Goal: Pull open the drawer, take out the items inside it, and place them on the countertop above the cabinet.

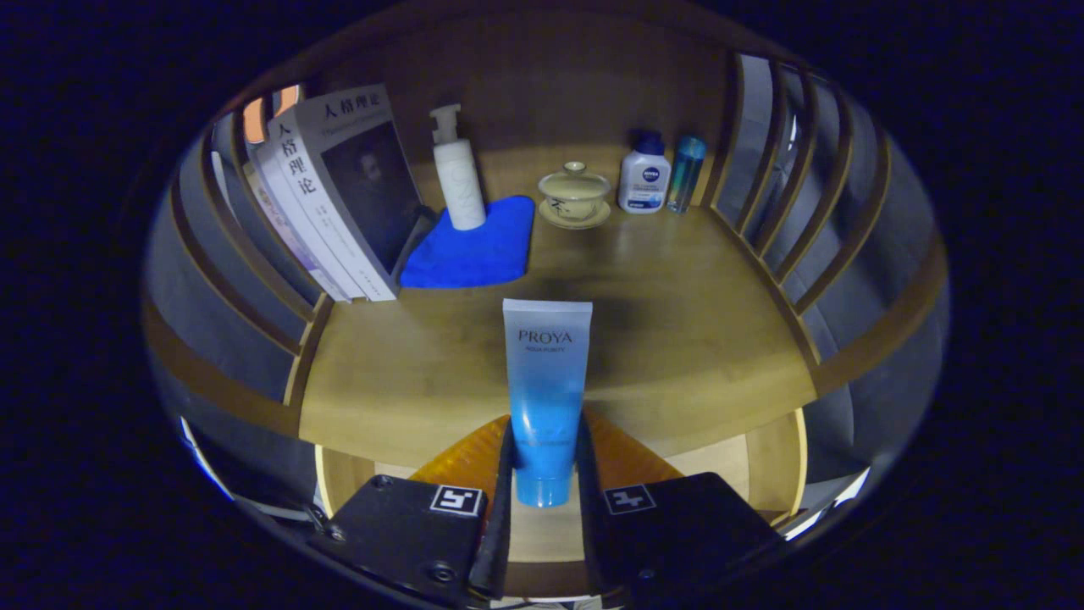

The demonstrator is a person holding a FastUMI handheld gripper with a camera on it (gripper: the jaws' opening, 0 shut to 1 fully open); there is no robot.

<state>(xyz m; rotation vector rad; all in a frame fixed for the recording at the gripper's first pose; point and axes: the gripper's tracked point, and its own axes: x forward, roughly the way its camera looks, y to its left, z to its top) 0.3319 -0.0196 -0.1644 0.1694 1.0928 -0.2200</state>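
Between the fingers: a blue tube [546, 398] stands cap-down, flat crimped end up, its lower body pinched from both sides

Gripper [546, 474]: clamped on the tube; the left and right fingers [505, 474] each press against one side of it, just above the cap

Tube position: held above the front edge of the bench [677, 339], its upper half seen against the wooden top; whether the cap touches anything below cannot be told

Drawer [771, 466]: open beneath the bench's front edge, its pale wooden inside showing on both sides of the fingers

Orange pieces [461, 462]: one behind each finger, fanning outward to either side of the tube

Bench, far left: a row of books [339, 203] leaning against the slatted side rail [246, 280]

Bench, beside the books: a blue cloth [470, 250] lying flat, its left edge touching the nearest book

Pump bottle [457, 174]: white, upright, standing on the back part of the blue cloth

Lidded cup [574, 195]: pale, on a saucer, just right of the cloth and near the back wall

White bottle [644, 178]: dark cap, upright, right of the lidded cup

Teal bottle [684, 174]: slim, upright, just beside the white bottle, close to the right side rail

Bench, middle: bare wood between the tube and the far items
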